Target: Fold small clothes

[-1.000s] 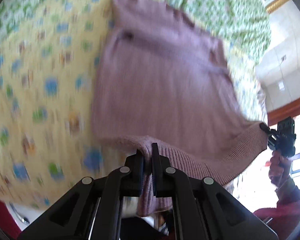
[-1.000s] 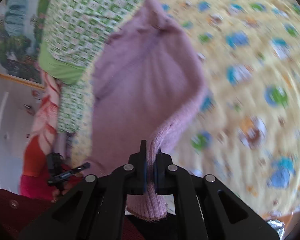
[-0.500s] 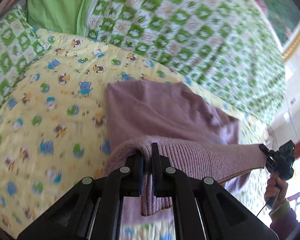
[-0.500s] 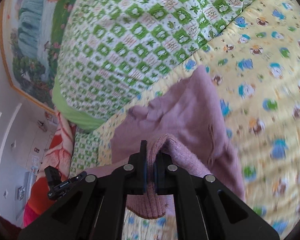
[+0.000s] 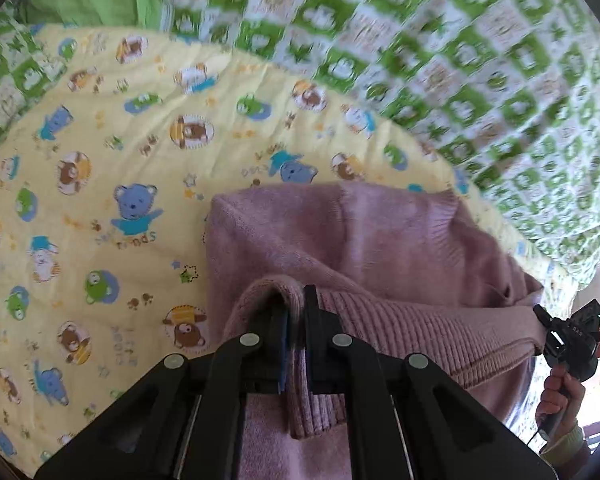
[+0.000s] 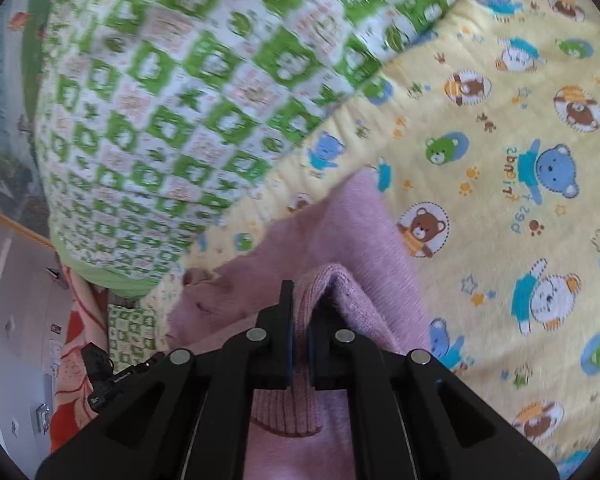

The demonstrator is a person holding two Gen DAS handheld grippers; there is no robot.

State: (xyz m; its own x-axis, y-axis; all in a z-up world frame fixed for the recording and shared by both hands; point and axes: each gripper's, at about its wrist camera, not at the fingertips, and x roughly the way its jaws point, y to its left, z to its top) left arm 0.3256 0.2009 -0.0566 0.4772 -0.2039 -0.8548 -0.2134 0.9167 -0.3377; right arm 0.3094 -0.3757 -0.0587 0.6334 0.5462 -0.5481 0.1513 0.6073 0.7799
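Note:
A mauve knitted sweater (image 5: 340, 236) lies on a yellow bear-print sheet (image 5: 100, 184), doubled over on itself. My left gripper (image 5: 294, 304) is shut on one end of its ribbed hem (image 5: 420, 332), which hangs a little above the lower layer. The other end of the hem is pinched in my right gripper (image 6: 298, 304), which is shut on the ribbed edge (image 6: 288, 412). In the left wrist view the right gripper (image 5: 568, 336) shows at the far right, with a hand around its handle. In the right wrist view the sweater (image 6: 340, 240) folds back under the lifted hem.
A green-and-white checked quilt (image 5: 460, 60) is heaped at the far side of the bed, close behind the sweater. An orange-red patterned cloth (image 6: 76, 344) and a pale wall lie beyond the bed's left side in the right wrist view.
Both grippers have carried the hem away from me over the sweater's body toward the checked quilt. The sweater, spread long before, now lies doubled, with much less of it showing ahead of the fingers.

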